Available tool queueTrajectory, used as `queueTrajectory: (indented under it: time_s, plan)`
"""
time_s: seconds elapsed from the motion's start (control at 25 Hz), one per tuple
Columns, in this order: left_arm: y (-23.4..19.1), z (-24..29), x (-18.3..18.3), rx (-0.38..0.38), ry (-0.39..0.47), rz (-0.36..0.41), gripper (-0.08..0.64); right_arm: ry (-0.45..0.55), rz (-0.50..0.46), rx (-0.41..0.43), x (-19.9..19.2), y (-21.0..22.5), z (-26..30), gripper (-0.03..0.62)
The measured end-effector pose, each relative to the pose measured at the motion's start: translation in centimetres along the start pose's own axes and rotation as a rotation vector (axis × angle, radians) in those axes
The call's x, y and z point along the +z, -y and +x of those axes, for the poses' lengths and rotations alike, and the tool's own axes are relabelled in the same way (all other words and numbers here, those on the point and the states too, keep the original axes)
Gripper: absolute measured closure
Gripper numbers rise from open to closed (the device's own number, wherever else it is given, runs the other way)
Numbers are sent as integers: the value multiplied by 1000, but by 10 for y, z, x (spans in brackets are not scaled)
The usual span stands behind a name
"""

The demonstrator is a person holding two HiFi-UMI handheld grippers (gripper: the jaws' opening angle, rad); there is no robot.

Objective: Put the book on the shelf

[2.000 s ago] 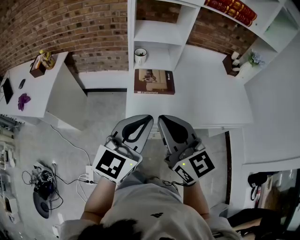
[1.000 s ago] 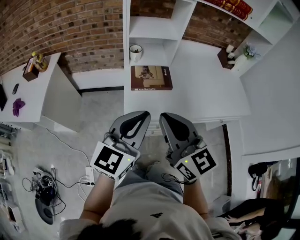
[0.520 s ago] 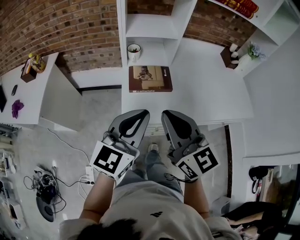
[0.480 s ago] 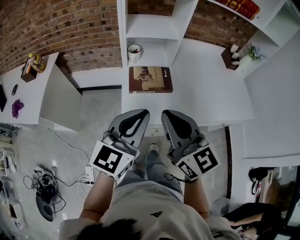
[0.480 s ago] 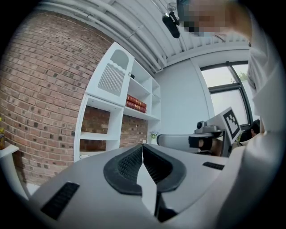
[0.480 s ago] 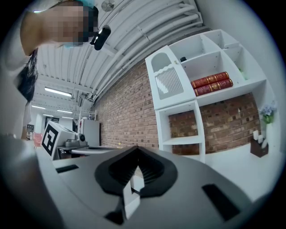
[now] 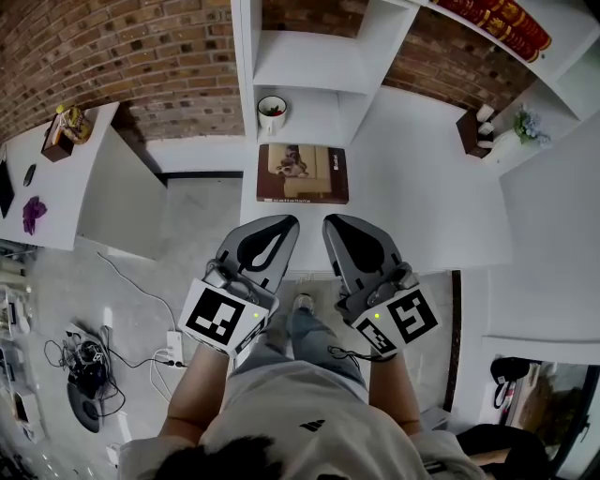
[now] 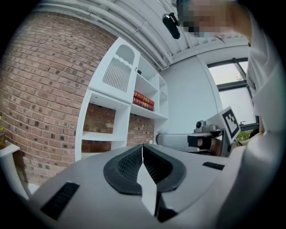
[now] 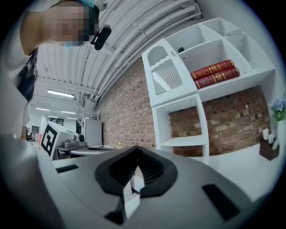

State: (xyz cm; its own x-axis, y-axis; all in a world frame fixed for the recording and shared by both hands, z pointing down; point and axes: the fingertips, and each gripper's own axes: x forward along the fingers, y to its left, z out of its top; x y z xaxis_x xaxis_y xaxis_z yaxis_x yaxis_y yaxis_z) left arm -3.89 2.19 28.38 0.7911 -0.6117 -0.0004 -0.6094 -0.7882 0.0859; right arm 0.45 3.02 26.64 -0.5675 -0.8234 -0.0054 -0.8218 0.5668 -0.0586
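**Book drawn nearer to two closed grippers**

The book (image 7: 302, 173) lies lower in the head view than half a second ago. Its near edge is now only a narrow strip of bare desk (image 7: 422, 197) away from the gripper tips. The grippers keep the same side-by-side pose.

Nearest, the left gripper (image 7: 284, 225) and right gripper (image 7: 339, 225) reach just past the desk's near edge and touch nothing. Each gripper's own view shows its jaws pressed together with nothing between them.

Past them the book lies flat and square to the desk's edges, in the far left part. Its left side is just inside the desk's left edge, where the surface drops to the floor (image 7: 202, 202).

To the right of the book the desk is bare right across. It stays bare as far as a dark holder (image 7: 472, 131) and a small vase of flowers (image 7: 522, 131) near the far right corner.

Just behind the book rises the white shelf unit (image 7: 305, 61). A cup (image 7: 272, 111) stands at the left of its lowest bay, and the rest of that bay floor is free. Red books (image 7: 502, 21) lie on a higher shelf to the right.

Well off to the left, across the floor gap, a second desk (image 7: 66, 187) holds small items.
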Motion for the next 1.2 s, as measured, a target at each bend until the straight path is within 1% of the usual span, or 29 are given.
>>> queueTrajectory:
  time_s: [0.4,0.96,1.2]
  plan:
    - [-21,30,-12,31,-37,-20,545,-32,27,24,-12,32,22,583]
    - [-39,61,-36,65,-89,-49,545,-78,78,42,-40,65,39,583]
    - [-49,70,-52,80,-148,-72,545,-107,99,54,-53,77,50,583]
